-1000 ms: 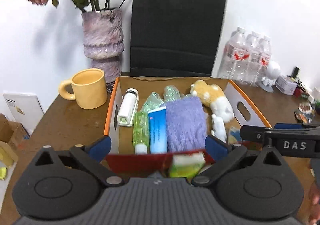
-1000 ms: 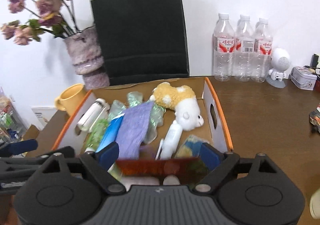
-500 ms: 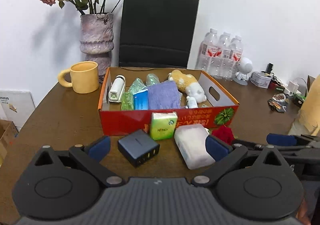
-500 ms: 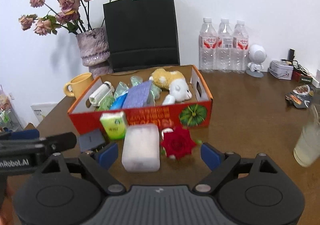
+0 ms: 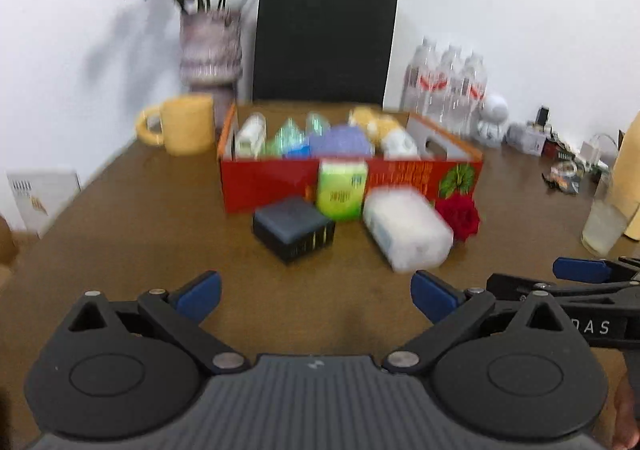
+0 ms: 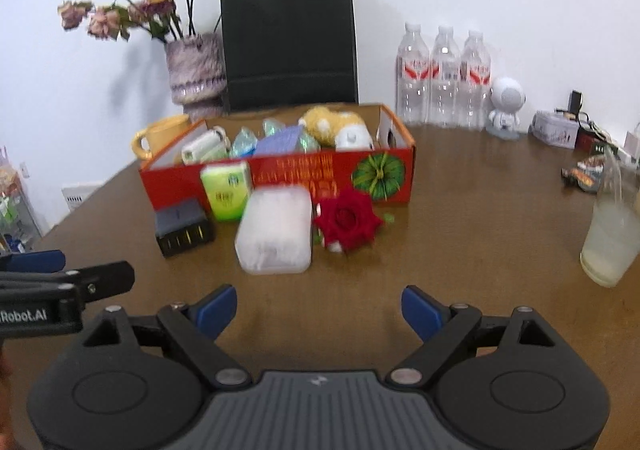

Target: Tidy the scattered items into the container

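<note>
Right wrist view shows the red cardboard box with the orange rim (image 6: 280, 170) sitting on the brown wooden bench (image 6: 480, 210). It already has many things in it: a yellow and white plush toy (image 6: 334, 128), a purple cloth (image 6: 280, 140), a white tube-shaped thing (image 6: 202, 146) and some green packets. That part looks done.

Four things are left out on the bench, just in front of the box. They are a dark blue charger block (image 6: 182, 226), a green tissue pack (image 6: 226, 190), a cloudy white plastic case (image 6: 276, 230) and a red fabric rose (image 6: 346, 220). The tissue pack stands up and seems to lean on the box wall. The white case lies flat, and its long side points from the tongs toward the box. The rose faces up.

The right tongs (image 6: 318, 310) are wide open and hold nothing. In the left wrist view the left tongs (image 5: 316, 296) are wide open and empty too. Both sit near the loose things but apart from them.
</note>
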A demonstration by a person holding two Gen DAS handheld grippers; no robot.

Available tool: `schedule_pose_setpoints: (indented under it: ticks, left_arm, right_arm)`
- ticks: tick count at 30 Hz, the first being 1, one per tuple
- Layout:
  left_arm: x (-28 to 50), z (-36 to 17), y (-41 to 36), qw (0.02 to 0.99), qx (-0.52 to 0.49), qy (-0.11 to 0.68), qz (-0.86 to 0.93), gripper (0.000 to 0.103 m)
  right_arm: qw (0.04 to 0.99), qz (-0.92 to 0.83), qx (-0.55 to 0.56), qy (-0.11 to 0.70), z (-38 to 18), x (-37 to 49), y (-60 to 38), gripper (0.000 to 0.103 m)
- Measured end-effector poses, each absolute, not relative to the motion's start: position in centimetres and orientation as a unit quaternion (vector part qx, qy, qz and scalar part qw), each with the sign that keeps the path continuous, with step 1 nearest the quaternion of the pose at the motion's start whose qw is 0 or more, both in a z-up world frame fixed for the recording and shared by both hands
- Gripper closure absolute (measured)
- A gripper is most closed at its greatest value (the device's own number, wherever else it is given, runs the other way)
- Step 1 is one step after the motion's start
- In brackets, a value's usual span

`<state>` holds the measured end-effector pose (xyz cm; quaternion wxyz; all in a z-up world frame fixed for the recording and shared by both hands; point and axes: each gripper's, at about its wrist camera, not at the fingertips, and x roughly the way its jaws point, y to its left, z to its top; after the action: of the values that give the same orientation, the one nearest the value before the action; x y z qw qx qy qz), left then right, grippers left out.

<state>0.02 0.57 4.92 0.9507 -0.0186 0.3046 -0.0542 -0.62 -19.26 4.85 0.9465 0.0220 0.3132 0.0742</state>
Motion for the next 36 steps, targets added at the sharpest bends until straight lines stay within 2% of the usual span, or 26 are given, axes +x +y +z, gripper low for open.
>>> schedule_pose_setpoints:
  ticks: [6,11,36]
  left_arm:
    - [-0.7,3.1,-0.2,0.949,0.002,0.31,-0.054,0.0]
    - [-1.0,2.1,-0.8,0.944,0.013,0.323,-0.06,0.0]
    - [-0.6,0.5,-1.0,0.937,0.024,0.344,-0.052,0.0]
  right_arm:
    - [0.942,0.073,0.051,0.325,2.9,-1.3,-19.7,0.014]
    - [0.948,0.061,0.017,0.311,2.6,-1.5,-19.4,0.014]
    - [0.94,0.068,0.023,0.335,1.0,-0.8,-19.3,0.013]
